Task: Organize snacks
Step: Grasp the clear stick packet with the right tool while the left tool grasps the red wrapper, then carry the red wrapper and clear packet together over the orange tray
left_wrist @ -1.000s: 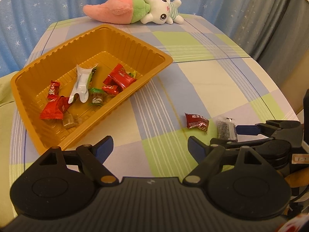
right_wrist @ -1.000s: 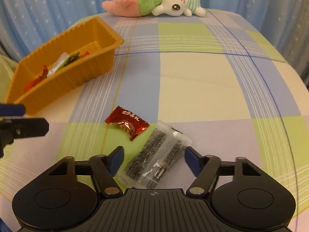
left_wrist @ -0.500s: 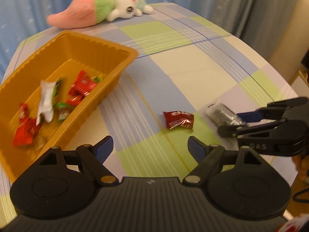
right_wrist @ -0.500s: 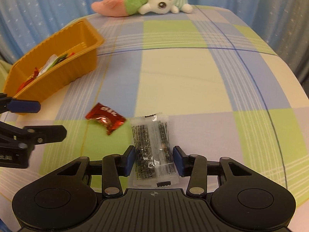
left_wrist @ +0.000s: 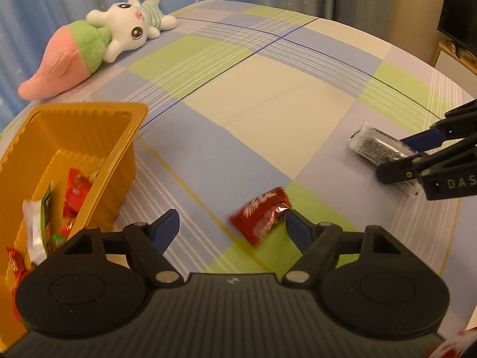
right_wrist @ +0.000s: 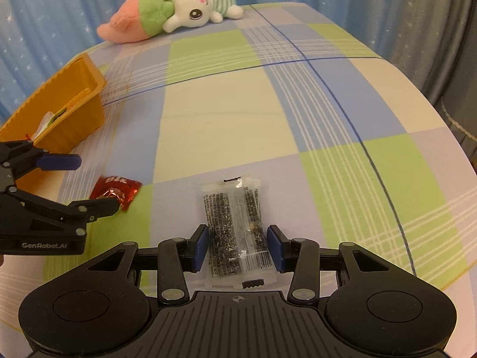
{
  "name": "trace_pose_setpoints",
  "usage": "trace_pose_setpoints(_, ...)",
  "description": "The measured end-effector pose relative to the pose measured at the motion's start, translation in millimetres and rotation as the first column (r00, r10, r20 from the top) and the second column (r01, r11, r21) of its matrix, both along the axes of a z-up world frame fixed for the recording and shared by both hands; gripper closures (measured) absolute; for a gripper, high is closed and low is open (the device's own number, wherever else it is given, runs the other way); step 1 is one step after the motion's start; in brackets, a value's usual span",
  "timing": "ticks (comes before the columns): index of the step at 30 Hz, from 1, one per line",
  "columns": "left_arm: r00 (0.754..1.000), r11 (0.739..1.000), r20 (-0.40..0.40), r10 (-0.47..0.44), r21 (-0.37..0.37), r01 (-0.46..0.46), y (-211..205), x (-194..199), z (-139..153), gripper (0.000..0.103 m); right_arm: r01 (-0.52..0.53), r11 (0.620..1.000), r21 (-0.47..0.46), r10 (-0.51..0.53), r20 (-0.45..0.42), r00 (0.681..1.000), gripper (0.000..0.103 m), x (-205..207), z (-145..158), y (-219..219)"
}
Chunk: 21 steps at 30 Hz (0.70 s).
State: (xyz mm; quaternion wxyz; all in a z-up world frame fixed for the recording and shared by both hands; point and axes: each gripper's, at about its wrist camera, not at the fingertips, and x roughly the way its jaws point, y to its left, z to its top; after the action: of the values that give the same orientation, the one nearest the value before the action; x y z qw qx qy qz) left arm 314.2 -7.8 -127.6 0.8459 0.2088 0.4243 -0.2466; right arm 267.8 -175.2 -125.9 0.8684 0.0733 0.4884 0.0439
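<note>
Checked tablecloth [right_wrist: 226,113] in blue, green and cream; blue starred curtain [right_wrist: 44,15] behind. Right gripper [right_wrist: 237,249] clamps the clear dark-printed packet [right_wrist: 235,226]. Left gripper [left_wrist: 232,226] is closing, red candy [left_wrist: 262,214] between its jaws, ungripped, beside the orange tray [left_wrist: 74,125].

backdrop: blue star-print curtain [right_wrist: 44,24]; table: checked cloth [right_wrist: 226,113]; light: warm, dim
</note>
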Motion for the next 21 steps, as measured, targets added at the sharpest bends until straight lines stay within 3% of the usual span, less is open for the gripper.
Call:
trace_pose_setpoints(7,0.999,0.999,-0.023,-0.032,-0.016,0.032,-10.0,8.1,-0.4,0.041,0.005,1.000,0.002,-0.005,0.004,1.000,0.059,-1.4,0.4,-0.3)
trace_pose_setpoints(15,0.996,0.997,-0.084,-0.023,-0.077,0.016,-10.4,5.2,0.2,0.076,-0.004,1.000,-0.007,0.004,0.005,1.000,0.059,1.1,0.5,-0.5)
trace_pose_setpoints(21,0.993,0.994,-0.113,0.034,-0.103,-0.046,-7.5,2.7,1.8,0.080,-0.014,1.000,-0.013,0.014,0.006,1.000,0.059,3.7,0.5,0.4)
